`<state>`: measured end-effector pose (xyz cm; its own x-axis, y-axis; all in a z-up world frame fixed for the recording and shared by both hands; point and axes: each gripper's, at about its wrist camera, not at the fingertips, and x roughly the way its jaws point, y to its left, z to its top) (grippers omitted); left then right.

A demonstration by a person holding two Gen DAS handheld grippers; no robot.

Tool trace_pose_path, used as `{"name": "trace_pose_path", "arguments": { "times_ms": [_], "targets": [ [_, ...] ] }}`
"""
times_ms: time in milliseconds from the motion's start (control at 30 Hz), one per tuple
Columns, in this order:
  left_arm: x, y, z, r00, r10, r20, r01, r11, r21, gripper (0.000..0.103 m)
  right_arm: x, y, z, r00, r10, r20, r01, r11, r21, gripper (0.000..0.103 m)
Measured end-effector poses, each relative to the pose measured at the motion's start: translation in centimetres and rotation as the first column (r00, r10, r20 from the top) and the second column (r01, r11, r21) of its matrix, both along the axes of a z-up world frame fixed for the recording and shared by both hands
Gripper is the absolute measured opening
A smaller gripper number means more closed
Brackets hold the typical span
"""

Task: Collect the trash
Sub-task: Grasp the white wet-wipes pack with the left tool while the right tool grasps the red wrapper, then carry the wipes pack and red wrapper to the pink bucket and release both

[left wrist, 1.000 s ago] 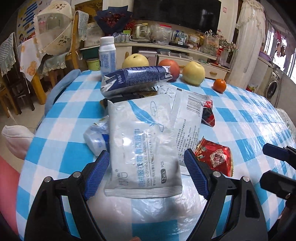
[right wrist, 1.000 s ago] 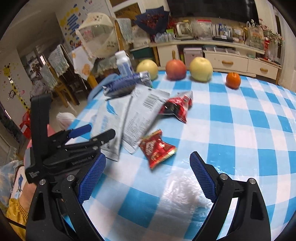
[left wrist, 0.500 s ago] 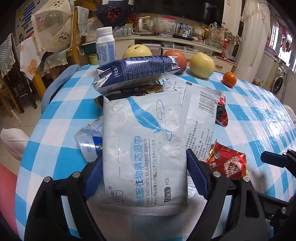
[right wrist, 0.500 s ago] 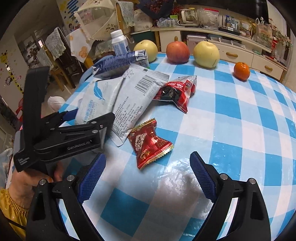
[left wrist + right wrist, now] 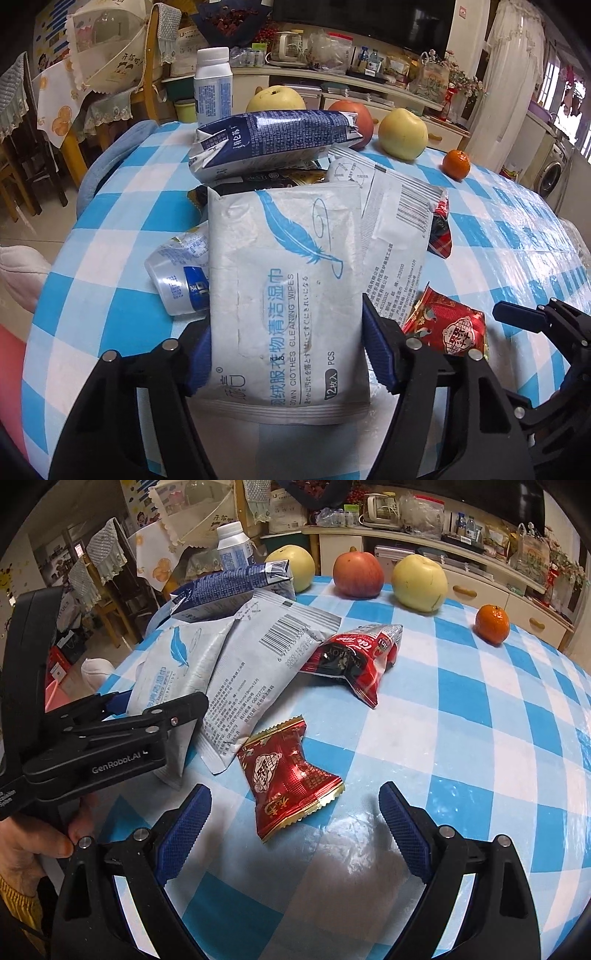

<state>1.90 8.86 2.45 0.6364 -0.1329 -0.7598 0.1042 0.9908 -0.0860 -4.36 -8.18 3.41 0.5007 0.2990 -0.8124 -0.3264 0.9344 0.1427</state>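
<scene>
Left jaws now against wipes pack (image 5: 284, 295).

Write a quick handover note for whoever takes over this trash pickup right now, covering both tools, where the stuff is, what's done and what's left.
Left tool: jaws have just been closing on the wipes pack, which sits between them on the table.
Right tool: open, empty, just short of the red candy wrapper.
Done: no trash is seen collected yet.
Left: wipes pack, second white pack, candy wrapper, red snack bag, blue carton, crushed cup. The fruit is not trash.
</scene>
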Motion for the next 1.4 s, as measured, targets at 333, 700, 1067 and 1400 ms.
{"name": "trace_pose_path", "arguments": {
  "times_ms": [333, 700, 1067, 1400],
  "targets": [
    [-0.7, 1.2, 0.5, 1.0, -0.013, 0.009, 0.014, 0.999, -0.034, 0.066, 1.5, 0.3, -1.1, 1.0, -0.001, -0.023, 0.0, 1.0, -0.021, 0.078],
    [-1.7, 3.1, 1.7, 0.999, -0.009, 0.047, 0.013, 0.997, -0.081, 0.066, 1.8, 0.4, -1.1, 1.0, 0.008, 0.003, -0.008, 0.999, -0.044, 0.073],
    [-2.2, 5.2, 2.2, 0.998, 0.032, 0.059, -0.025, 0.993, -0.119, 0.066, 1.1, 1.1, -1.2, 0.999, 0.04, 0.029, -0.037, 0.995, -0.093, 0.052],
    [-3.0, 7.3, 2.9, 0.995, 0.068, 0.078, -0.056, 0.986, -0.156, 0.066, 0.5, 1.7, -1.2, 0.998, 0.035, 0.048, -0.029, 0.991, -0.128, 0.03]
  ]
}}
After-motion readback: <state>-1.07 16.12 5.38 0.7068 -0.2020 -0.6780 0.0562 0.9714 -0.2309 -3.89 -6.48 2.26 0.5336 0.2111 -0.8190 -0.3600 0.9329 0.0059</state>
